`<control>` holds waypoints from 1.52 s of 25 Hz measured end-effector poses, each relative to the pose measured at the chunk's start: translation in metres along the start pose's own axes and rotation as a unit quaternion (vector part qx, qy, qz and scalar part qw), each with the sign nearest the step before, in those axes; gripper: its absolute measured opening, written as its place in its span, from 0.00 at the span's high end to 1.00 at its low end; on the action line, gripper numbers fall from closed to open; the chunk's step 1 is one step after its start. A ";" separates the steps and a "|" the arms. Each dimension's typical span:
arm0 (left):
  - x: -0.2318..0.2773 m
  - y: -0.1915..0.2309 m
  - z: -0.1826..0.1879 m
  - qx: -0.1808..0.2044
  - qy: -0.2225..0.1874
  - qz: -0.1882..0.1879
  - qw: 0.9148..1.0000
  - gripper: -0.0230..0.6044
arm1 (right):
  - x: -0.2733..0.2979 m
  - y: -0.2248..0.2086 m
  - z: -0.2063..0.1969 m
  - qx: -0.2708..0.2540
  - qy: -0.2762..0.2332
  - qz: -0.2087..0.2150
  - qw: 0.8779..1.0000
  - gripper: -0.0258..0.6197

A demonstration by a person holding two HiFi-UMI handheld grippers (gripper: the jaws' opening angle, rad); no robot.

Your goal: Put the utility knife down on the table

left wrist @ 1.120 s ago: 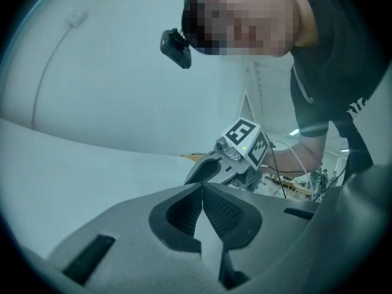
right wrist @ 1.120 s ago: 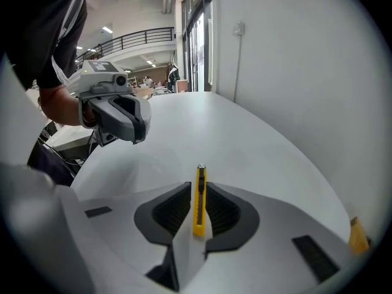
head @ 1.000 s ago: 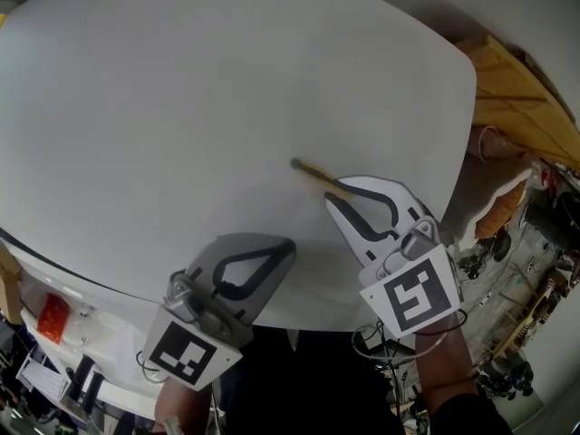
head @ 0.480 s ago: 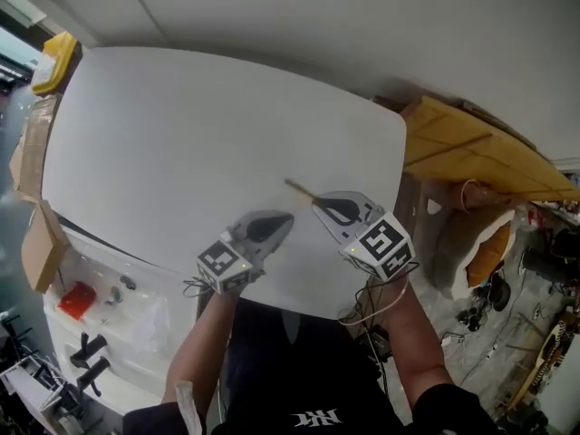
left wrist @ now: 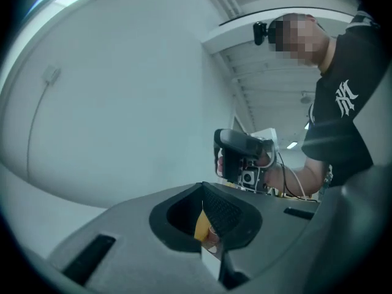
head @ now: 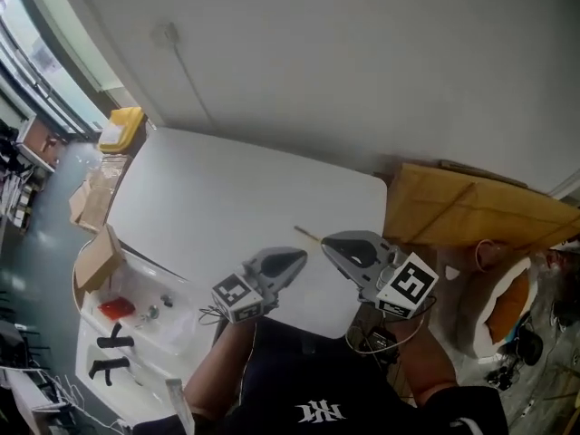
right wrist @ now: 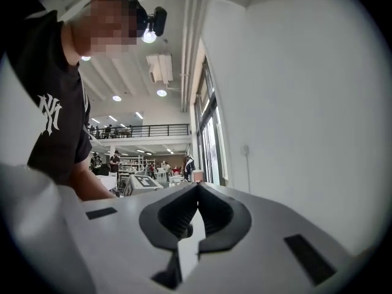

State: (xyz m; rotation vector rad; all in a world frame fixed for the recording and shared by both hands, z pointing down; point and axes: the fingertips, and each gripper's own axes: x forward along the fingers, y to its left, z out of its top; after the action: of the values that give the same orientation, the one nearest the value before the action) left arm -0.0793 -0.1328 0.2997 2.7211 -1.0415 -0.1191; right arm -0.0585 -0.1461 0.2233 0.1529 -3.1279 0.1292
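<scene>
showing both jaw pairs closed tip to tip, nothing between: left gripper (left wrist: 202,187), right gripper (right wrist: 197,187). hovering side by side over near edge of white table (head: 199,198), tips pointing away from person. utility knife (head: 306,235) lying flat on table, just beside right gripper tips, near left. cardboard sheet (head: 471,211) right of table.

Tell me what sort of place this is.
Likely a large open workshop or lab hall: a white table with cardboard boxes beside it, and, in the right gripper view, a railed mezzanine and tall windows.
</scene>
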 end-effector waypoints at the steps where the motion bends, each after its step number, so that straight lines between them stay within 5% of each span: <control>1: -0.001 -0.016 0.010 0.013 0.009 -0.001 1.000 0.96 | -0.010 0.009 0.020 -0.012 -0.020 -0.001 1.000 0.95; 8: -0.010 -0.094 0.068 0.034 -0.023 -0.022 0.999 0.96 | -0.063 0.073 0.099 -0.043 -0.128 -0.005 0.991 0.95; 14: -0.045 -0.125 0.124 0.113 -0.051 -0.029 0.992 0.96 | -0.066 0.099 0.079 0.001 -0.129 -0.031 0.991 0.95; 17: -0.067 -0.127 0.111 0.097 -0.030 -0.061 0.993 0.96 | -0.062 0.111 0.062 0.034 -0.132 -0.039 0.990 0.95; 20: -0.096 -0.124 0.081 0.041 -0.029 -0.101 0.994 0.96 | -0.045 0.141 0.041 0.068 -0.108 0.007 0.992 0.95; 23: -0.124 -0.128 0.060 0.045 -0.029 -0.089 0.995 0.96 | -0.031 0.176 0.026 0.061 -0.088 0.033 0.994 0.95; 34: -0.150 -0.147 0.029 0.011 0.000 -0.162 0.987 0.96 | -0.006 0.194 -0.007 0.044 -0.034 -0.049 0.997 0.95; 38: -0.161 -0.152 0.027 0.029 0.023 -0.149 0.988 0.96 | -0.006 0.197 -0.010 0.064 -0.049 -0.054 0.995 0.95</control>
State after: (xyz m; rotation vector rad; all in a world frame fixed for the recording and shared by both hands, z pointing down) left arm -0.1046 0.0798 0.2361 2.9005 -0.6298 -0.0757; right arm -0.0721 0.0506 0.2167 0.3386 -3.1994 0.3301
